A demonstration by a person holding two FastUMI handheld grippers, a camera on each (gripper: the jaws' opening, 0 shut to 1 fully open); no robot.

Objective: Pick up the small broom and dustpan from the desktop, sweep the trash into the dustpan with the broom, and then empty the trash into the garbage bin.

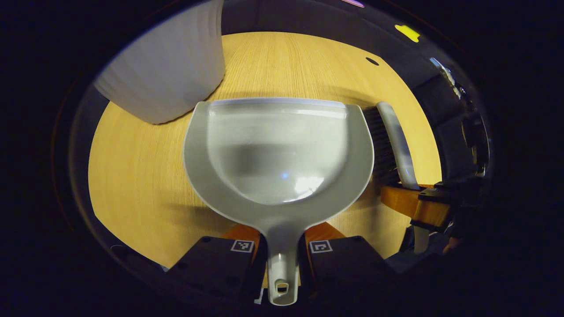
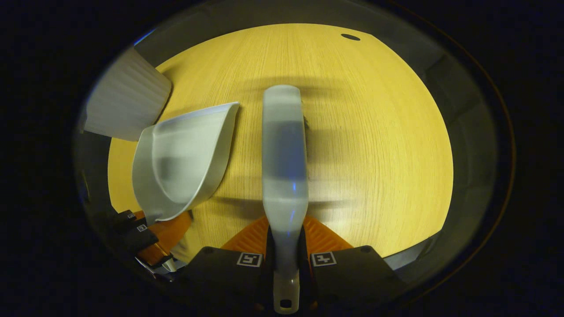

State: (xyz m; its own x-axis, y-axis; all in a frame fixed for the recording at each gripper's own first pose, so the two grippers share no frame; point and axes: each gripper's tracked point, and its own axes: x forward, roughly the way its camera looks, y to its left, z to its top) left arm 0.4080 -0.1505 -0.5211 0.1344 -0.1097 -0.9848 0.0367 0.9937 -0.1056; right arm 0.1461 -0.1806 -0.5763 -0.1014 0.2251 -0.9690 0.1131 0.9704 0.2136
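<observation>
While I watch left gripper view: left gripper [image 1: 282, 259] clamped on dustpan [image 1: 277, 154] handle, pan over desk [image 1: 132, 176], bin [image 1: 167, 66] beyond, broom [image 1: 394, 141] beside. Right gripper view: right gripper [image 2: 285, 264] clamped on broom [image 2: 284, 154] handle, dustpan [image 2: 185, 158] at left near bin [image 2: 125, 105].

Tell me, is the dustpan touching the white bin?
Apart. In the right gripper view, a strip of bare table shows between the dustpan and the white bin.

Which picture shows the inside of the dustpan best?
The left gripper view: the dustpan faces the camera with its whole scoop open, and no trash shows inside. The right gripper view shows the dustpan from the side, tilted, near the bin.
</observation>
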